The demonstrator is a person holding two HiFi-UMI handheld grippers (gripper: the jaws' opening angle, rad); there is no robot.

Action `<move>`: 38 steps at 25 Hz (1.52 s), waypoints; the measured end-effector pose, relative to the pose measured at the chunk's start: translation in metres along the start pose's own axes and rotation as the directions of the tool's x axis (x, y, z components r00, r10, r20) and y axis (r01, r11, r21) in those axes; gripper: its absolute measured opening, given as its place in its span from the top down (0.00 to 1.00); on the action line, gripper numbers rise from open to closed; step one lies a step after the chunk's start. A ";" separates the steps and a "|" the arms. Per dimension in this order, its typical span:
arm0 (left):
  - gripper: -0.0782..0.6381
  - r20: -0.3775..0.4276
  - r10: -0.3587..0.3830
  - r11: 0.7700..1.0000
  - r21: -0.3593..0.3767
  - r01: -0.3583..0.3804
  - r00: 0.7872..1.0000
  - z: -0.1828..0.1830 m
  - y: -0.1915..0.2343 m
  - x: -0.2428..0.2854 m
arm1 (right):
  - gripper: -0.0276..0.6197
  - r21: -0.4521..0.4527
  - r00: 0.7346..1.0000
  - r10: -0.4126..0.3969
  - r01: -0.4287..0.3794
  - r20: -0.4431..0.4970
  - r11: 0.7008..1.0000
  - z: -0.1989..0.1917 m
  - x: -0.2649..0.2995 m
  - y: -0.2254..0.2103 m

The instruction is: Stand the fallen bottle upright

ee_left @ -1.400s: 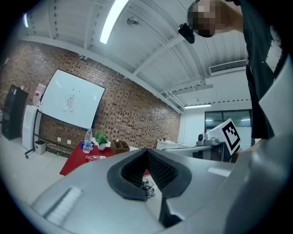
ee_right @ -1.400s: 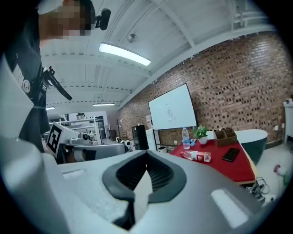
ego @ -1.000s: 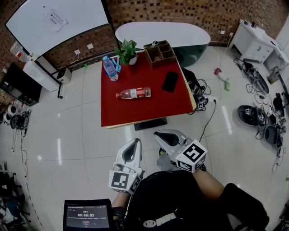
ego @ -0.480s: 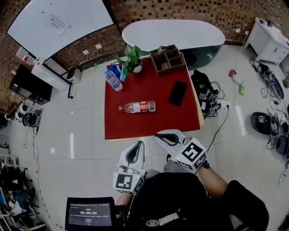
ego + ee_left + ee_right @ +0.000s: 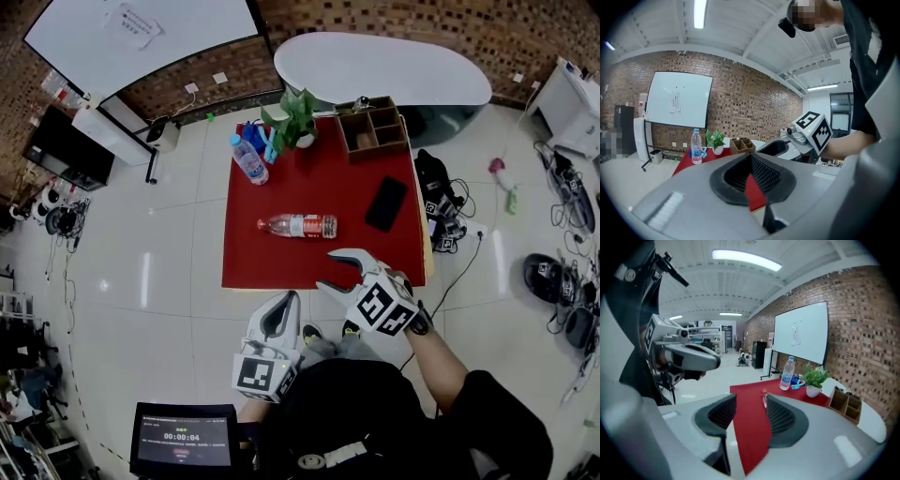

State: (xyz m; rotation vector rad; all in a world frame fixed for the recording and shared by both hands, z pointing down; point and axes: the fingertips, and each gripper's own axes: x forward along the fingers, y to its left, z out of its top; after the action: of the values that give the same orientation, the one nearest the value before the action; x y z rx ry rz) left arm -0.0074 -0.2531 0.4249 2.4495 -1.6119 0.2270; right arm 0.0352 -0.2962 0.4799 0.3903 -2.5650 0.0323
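The fallen bottle (image 5: 298, 225), clear with a red label, lies on its side in the middle of the red table (image 5: 281, 264). In the right gripper view this bottle (image 5: 765, 397) shows small and far off between the jaws. My right gripper (image 5: 337, 270) hovers over the table's near edge, short of the bottle. Its jaws are opening, and nothing is between them (image 5: 751, 401). My left gripper (image 5: 284, 300) is lower left, off the table over the floor, with its jaws shut and empty (image 5: 751, 160).
An upright water bottle (image 5: 248, 159) stands at the table's far left, next to a potted plant (image 5: 296, 117). A wooden organizer (image 5: 373, 128) and a black phone (image 5: 385, 202) occupy the right side. Cables and gear (image 5: 553, 281) litter the floor to the right.
Both grippers have come closer to the table. The right gripper rolled, reached the table's near edge and its jaws went from shut to apart. The left gripper stayed shut.
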 end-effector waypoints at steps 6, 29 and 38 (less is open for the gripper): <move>0.89 0.021 0.066 0.997 -0.031 -0.065 0.998 0.008 0.028 -0.009 | 0.64 -0.198 0.972 -0.055 0.008 -0.230 0.980 -0.018 0.072 -0.031; 0.89 0.049 0.168 0.980 -0.115 -0.161 0.985 -0.012 0.108 -0.058 | 0.56 -0.106 0.928 -0.063 0.026 -0.367 0.994 0.004 0.212 -0.096; 0.89 0.044 0.099 0.992 -0.087 -0.095 0.994 -0.007 0.084 -0.046 | 0.57 0.178 0.984 -0.096 0.122 -0.149 0.976 0.020 0.147 -0.118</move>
State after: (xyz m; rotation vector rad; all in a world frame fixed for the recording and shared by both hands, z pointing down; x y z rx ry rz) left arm -0.1032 -0.2426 0.4273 2.3340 -1.7261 0.1120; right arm -0.0616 -0.4510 0.5324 0.5786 -2.4053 0.2536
